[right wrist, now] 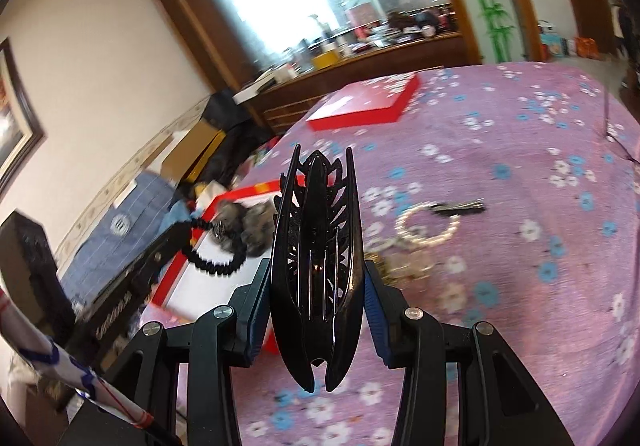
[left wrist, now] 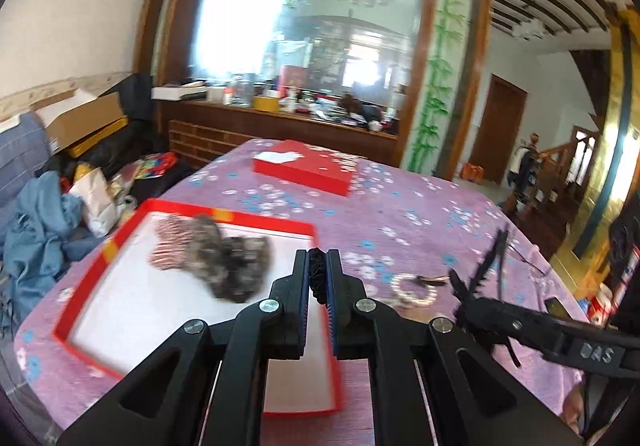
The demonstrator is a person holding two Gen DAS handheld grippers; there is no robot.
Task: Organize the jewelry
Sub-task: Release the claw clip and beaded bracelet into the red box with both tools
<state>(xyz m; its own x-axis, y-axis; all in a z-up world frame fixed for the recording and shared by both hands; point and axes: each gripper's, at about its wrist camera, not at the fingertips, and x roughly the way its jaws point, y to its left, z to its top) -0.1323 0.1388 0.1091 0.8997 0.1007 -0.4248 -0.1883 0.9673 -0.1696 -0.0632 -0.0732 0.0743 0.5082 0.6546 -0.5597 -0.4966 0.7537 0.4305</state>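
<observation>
Purple floral bedspread (left wrist: 400, 205) under both grippers. Your left gripper (left wrist: 318, 278) is clamped on black spiral hair tie (left wrist: 318, 270), above red box (left wrist: 92, 266). Right gripper (right wrist: 316, 286) clenches black claw clip (right wrist: 318, 266); only the right view shows the tie's loop (right wrist: 216, 266).

White wall (left wrist: 72, 5), big wood-framed mirror (left wrist: 304, 25), brown door (left wrist: 494, 133)

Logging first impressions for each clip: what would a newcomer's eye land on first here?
The right tongs grip a large black hair claw upright, filling the middle of the right wrist view. The left tongs are shut on a black spiral hair tie above the open red box, which holds furry scrunchies. A pearl bracelet lies on the purple flowered cloth to the right of the box.
</observation>
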